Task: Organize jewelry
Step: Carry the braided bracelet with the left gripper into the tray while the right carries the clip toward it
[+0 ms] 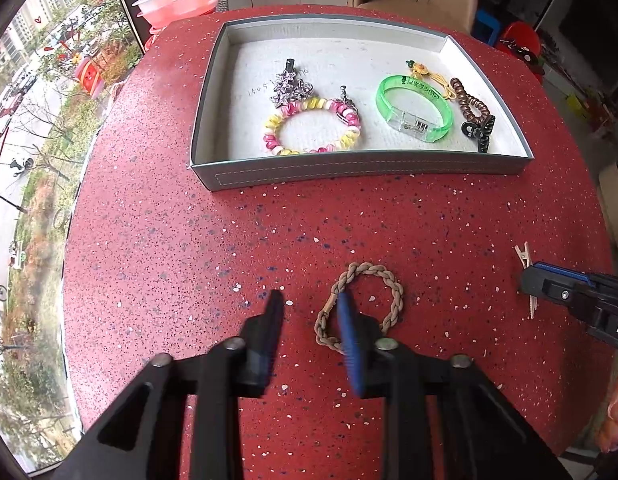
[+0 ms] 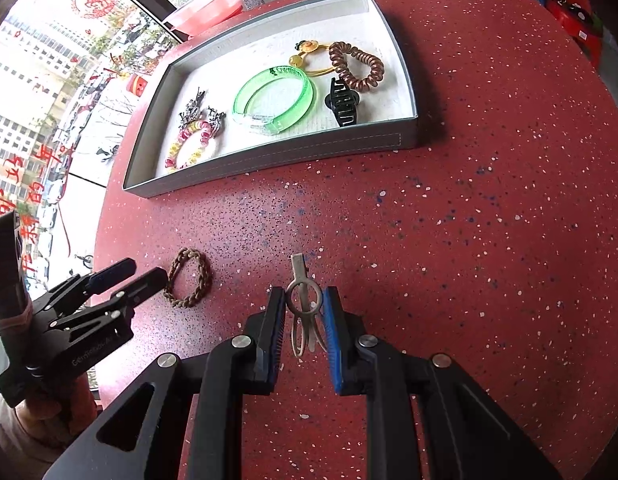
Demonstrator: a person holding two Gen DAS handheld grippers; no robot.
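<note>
1. The left gripper (image 1: pixel 311 304) points steeply down at the red speckled table (image 1: pixel 157 240); its jaws stand wide apart and hold nothing.
2. A tan braided cord bracelet (image 1: pixel 359 304) lies flat on the table at the left jaws' tips. The blue-padded finger (image 1: pixel 349 336) crosses the near-left part of its loop, while the black finger (image 1: pixel 271 320) stands outside the loop, off to the left. Whether the pad touches the cord cannot be told.
3. The right gripper (image 2: pixel 305 300) has its jaws narrowed on a pale metal hair clip with a ring (image 2: pixel 303 300). The clip's long axis runs straight ahead between the pads, its tip projecting beyond them. The pads appear to press the ring, so it reads as gripped.
4. A shallow grey cardboard tray with a white lining (image 1: pixel 349 168) lies ahead of both jaws, well apart from them. It holds a pink-and-yellow beaded bracelet (image 1: pixel 309 128), a translucent green bangle (image 1: pixel 415 108) and other pieces.
5. Judgement: the bracelet is nearer the left gripper, and the coming move turns on straddling one strand of its loop.
</note>
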